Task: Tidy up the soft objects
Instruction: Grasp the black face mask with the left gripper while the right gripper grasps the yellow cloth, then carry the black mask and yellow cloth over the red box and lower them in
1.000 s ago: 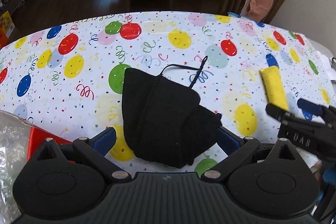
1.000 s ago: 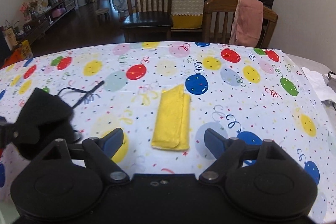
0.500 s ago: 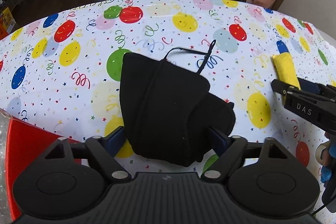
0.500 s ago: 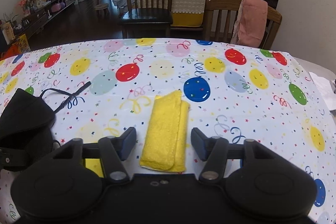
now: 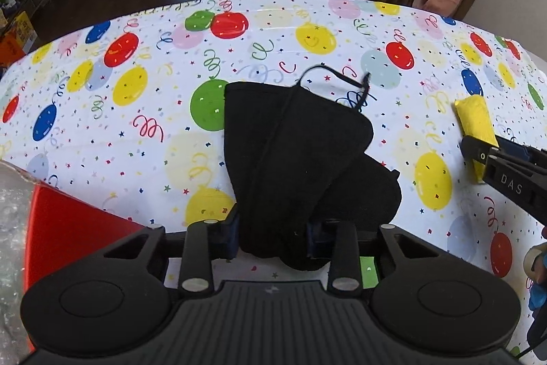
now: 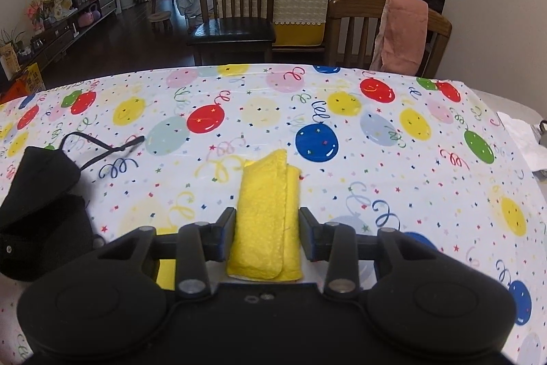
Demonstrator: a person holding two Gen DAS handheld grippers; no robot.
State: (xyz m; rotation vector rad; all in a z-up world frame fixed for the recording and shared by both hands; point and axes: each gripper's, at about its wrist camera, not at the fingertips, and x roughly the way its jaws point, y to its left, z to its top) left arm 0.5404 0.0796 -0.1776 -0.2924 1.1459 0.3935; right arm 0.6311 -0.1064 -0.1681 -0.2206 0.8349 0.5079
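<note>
The left gripper's [image 5: 273, 235] fingers [image 5: 228, 236] have just been closing and now pinch the near end of one black face mask [image 5: 294, 159], their pads pressed into the fabric on both sides. The right gripper's [image 6: 267, 233] fingers [image 6: 226, 233] have also just been closing, and they stand on either side of one folded yellow cloth [image 6: 265, 221]; the left pad touches it, while the right pad sits just beside it, so whether the cloth is truly clamped is hard to tell. Both soft things lie on one bench [image 5: 136, 125] covered in a white balloon-print cloth, the yellow cloth to the right of the mask and well apart from it. The mask's ear loop [image 5: 336, 81] trails off its far edge; its near tip is hidden behind the left gripper's body. Left of the mask, a red object [image 5: 68, 228] and some clear bubble wrap [image 5: 12, 221] are cut off by the frame edge. Both grippers tilt steeply down toward the bench. Beyond the mask stand two wooden chairs, a dark-seated one [image 6: 236, 12] and one [image 6: 355, 23] draped with a pink towel [image 6: 403, 33].
</note>
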